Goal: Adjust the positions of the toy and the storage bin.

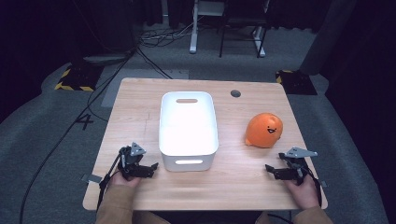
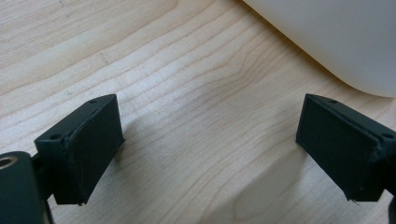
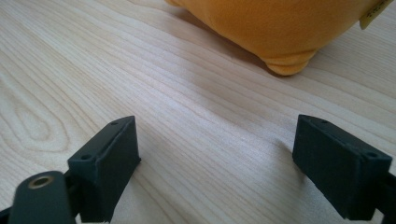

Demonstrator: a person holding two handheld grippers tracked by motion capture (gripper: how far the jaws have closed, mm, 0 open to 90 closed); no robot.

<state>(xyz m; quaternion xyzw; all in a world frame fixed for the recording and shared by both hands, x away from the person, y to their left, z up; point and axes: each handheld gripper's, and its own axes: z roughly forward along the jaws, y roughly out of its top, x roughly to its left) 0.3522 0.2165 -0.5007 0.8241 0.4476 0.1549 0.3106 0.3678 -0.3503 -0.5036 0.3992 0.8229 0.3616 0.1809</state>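
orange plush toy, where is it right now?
High view: the orange plush toy sits on the right half of the table, right of the white bin and just ahead of the open right gripper.

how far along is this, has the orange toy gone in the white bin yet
Not started, by the look of it. The orange toy sits on the table, to the right of the white bin and apart from it. The right gripper rests just short of the toy, jaws open and empty; the left gripper waits open beside the bin. Grasping and moving the toy likely remain.
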